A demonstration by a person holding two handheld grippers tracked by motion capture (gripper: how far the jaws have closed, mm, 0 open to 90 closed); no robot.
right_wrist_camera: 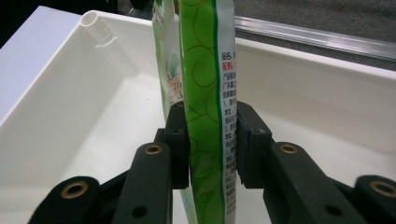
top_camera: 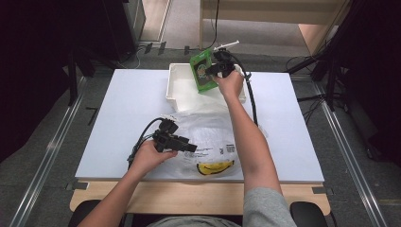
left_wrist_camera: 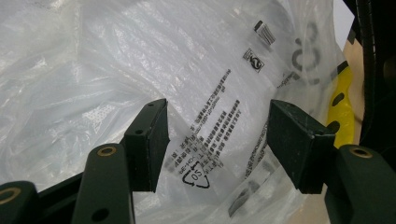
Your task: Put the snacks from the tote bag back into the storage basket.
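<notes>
Tabletop (top_camera: 123, 118), white and rectangular, is shown at the centre of the high view, resting on a wooden base whose pale edge (top_camera: 198, 198) is seen along the lower part of the frame. Grey floor (top_camera: 56, 146) surrounds the table, with metal rails (top_camera: 45, 161) running diagonally at the left and right edges; dark equipment fills the upper left and upper right corners, and a light wooden structure (top_camera: 265, 12) crosses the top. A white tray (top_camera: 177, 92) is placed at the upper centre of the table. Above it, a green packet (top_camera: 202, 71) is held upright over the tray's interior by the right gripper (top_camera: 218, 66); in the right gripper view the packet (right_wrist_camera: 203, 116) is seen pinched edge-on between the two black pads, which press against both of its faces, with the tray's white wall (right_wrist_camera: 322, 74) behind and its floor below. A translucent plastic bag (top_camera: 213, 137), printed with black text and a yellow mark, is spread across the lower centre of the table. The left gripper (top_camera: 189, 145) is held just above the bag at the lower left of centre; in the left gripper view its jaws are seen spread wide apart over the crinkled bag (left_wrist_camera: 140, 60), with nothing clamped between them. The two grippers are kept well apart.
</notes>
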